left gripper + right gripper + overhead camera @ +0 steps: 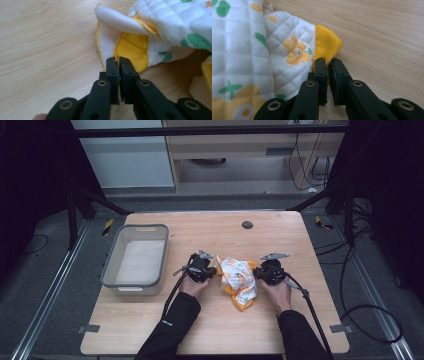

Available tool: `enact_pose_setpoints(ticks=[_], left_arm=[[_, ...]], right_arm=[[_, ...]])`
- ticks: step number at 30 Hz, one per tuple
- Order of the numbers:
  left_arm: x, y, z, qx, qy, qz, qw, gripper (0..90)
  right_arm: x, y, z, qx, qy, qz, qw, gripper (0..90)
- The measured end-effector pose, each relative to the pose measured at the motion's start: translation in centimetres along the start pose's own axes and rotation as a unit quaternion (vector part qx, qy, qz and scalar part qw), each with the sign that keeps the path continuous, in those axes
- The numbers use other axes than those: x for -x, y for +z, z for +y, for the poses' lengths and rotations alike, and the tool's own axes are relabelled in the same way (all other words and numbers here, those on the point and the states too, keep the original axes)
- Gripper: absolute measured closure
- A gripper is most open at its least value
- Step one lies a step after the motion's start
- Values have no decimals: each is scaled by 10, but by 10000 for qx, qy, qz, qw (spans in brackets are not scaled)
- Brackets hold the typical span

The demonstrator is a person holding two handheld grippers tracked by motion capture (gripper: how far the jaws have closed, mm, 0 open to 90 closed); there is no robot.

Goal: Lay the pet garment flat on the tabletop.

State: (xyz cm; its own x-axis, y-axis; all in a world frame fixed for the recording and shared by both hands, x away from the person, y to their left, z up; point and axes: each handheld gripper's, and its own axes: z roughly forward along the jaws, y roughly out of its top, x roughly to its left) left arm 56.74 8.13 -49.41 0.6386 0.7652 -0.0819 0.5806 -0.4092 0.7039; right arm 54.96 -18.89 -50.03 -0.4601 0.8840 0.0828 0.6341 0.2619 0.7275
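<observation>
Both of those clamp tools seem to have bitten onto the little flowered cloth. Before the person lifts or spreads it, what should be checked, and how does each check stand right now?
1. Left hand-held gripper shut on the cloth: ok, its jaws pinch the yellow-trimmed edge.
2. Right hand-held gripper shut on the cloth: ok, its jaws close on the yellow edge on the opposite side.
3. Grips deep enough to hold while lifting: cannot tell, each shows only a thin bite at the edge.
4. Cloth flat and ready to spread: not ok, it lies crumpled between the grippers.
5. Grey bin apart from the cloth: ok, it stands off to the left.
6. Bare table around the cloth: ok.
</observation>
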Motion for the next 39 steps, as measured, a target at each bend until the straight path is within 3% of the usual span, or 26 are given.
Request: enact_pose_setpoints(ticks=[2,4,7,10,12,17,31,34,39], left_arm=[[1,1,0,-5,-65,-2,10000,886],[3,1,0,-16,120,34,9999,891],[2,1,0,-28,78,-5,10000,897],[3,0,-1,-26,205,18,9998,900],[2,-1,-2,23,108,5,9999,900],[-3,-7,-4,137,116,-12,9998,900],[-7,-52,3,596,257,83,9979,900],[-6,-62,6,623,406,239,9969,900],[-9,-87,14,849,433,367,9948,900]], right_arm=[[0,0,0,4,2,-5,10000,881],[0,0,0,20,-11,-25,10000,890],[-3,-1,0,5,-87,-87,9999,897],[-3,-1,0,66,-49,-72,9999,899],[-3,-3,1,111,-86,-88,9999,899],[-2,-11,4,314,-81,-76,9994,899],[-5,-38,16,924,-79,114,9956,900],[-7,-44,19,1032,-185,89,9944,900],[-12,-56,27,1289,-306,45,9912,900]])
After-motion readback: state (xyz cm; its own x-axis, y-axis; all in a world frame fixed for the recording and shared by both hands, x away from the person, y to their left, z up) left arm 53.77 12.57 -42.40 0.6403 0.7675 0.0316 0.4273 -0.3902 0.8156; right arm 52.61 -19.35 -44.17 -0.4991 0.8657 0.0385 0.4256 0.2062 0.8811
